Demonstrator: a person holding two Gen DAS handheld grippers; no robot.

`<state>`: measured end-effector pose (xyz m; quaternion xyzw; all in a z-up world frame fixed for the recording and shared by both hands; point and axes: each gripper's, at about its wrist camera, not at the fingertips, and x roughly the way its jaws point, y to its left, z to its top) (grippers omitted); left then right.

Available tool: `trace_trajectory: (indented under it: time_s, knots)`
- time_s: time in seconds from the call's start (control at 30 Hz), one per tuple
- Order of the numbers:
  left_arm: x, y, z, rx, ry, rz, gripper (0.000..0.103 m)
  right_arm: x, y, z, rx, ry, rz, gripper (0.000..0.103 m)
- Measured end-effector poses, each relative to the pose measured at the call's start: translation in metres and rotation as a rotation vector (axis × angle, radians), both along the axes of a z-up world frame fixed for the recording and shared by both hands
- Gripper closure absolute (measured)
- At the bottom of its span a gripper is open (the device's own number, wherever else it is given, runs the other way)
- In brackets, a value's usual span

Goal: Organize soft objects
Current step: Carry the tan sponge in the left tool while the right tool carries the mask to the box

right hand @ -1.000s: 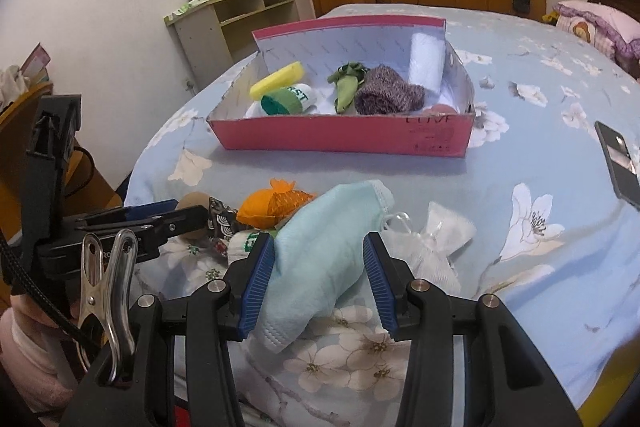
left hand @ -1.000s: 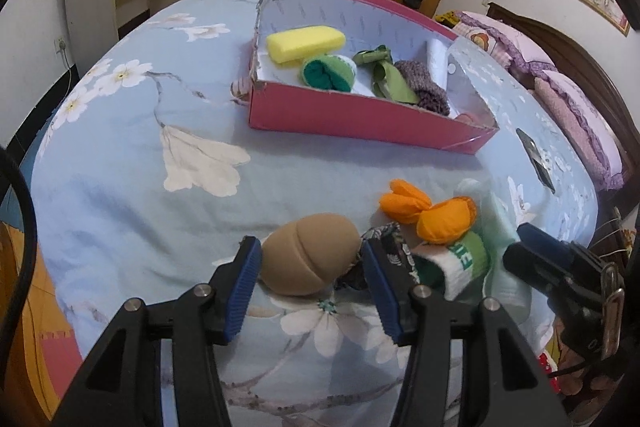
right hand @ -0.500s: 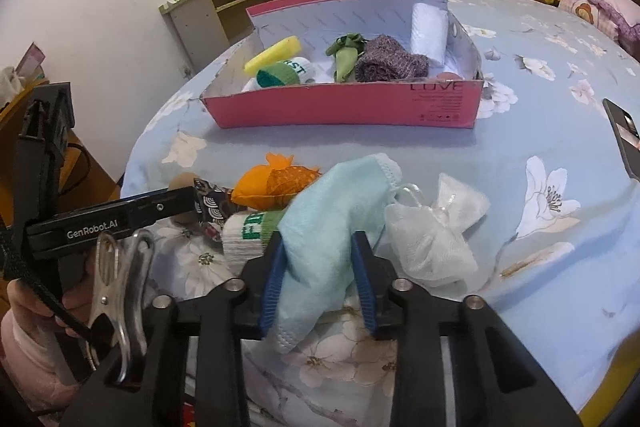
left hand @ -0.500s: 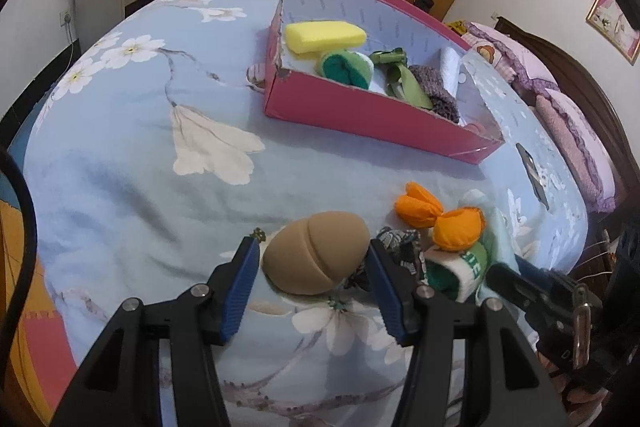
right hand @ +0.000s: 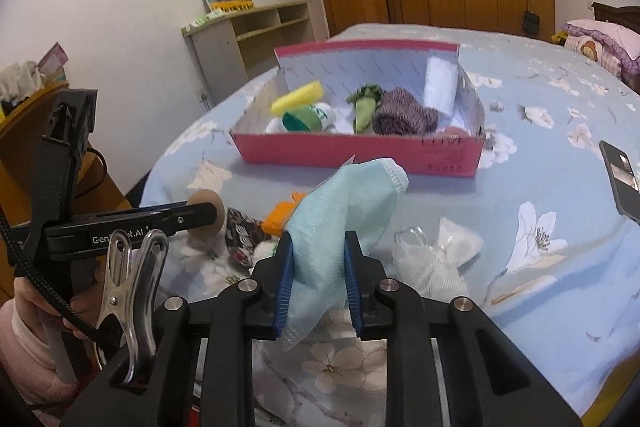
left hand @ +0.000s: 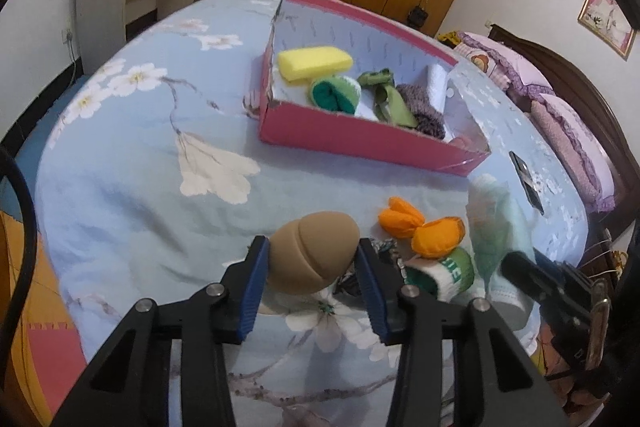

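On the bed [left hand: 132,195], near its front edge, lies a loose cluster of soft things, and both grippers work on it at once. Farthest left, the left gripper [left hand: 312,267] has its jaws closing around a tan sponge [left hand: 314,253], egg-shaped with a seam across it; the pads touch its two sides and the sponge sits low on the bedspread. It looks light and springy, so a grip across its widest part should hold, though a hard squeeze would flatten it and a shallow bite near the rounded end could let it pop out. Just to its right lie a small patterned cloth [left hand: 384,247], an orange pouch [left hand: 420,229] in two puffy lobes, and a rolled green-and-white sock [left hand: 444,269], all touching or nearly so; each seems limp and light, best pinched through the bulk rather than by a loose edge. Further right, the right gripper [right hand: 319,275] has its jaws closing on a pale blue face mask [right hand: 344,203], which stands up between the pads and droops below them. The mask is thin and floppy, so it probably needs a firm pinch on the bunched middle, as here. Beside it rests a white mesh bag [right hand: 436,259], untouched. Well beyond the cluster stands the pink box [right hand: 360,149], already holding a yellow sponge [right hand: 298,98], socks and a white roll.
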<state>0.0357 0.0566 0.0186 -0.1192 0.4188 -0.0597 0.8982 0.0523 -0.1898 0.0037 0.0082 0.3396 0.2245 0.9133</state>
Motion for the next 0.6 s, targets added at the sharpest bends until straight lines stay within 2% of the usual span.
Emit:
trace_trajectory:
  time_s: [0.13,0.43,0.6]
  knots:
    - [-0.004,-0.003,0.008,0.064,-0.041,0.023,0.057,-0.003,0.0,0.007,0.016,-0.03,0.016,0.079]
    - [-0.004,-0.007,0.019,0.052,-0.066,0.007,0.057,-0.003,0.0,0.019,0.025,-0.068,0.037,0.079]
    - [-0.002,-0.014,0.026,0.071,-0.084,-0.009,0.057,0.002,-0.004,0.027,0.028,-0.081,0.031,0.079]
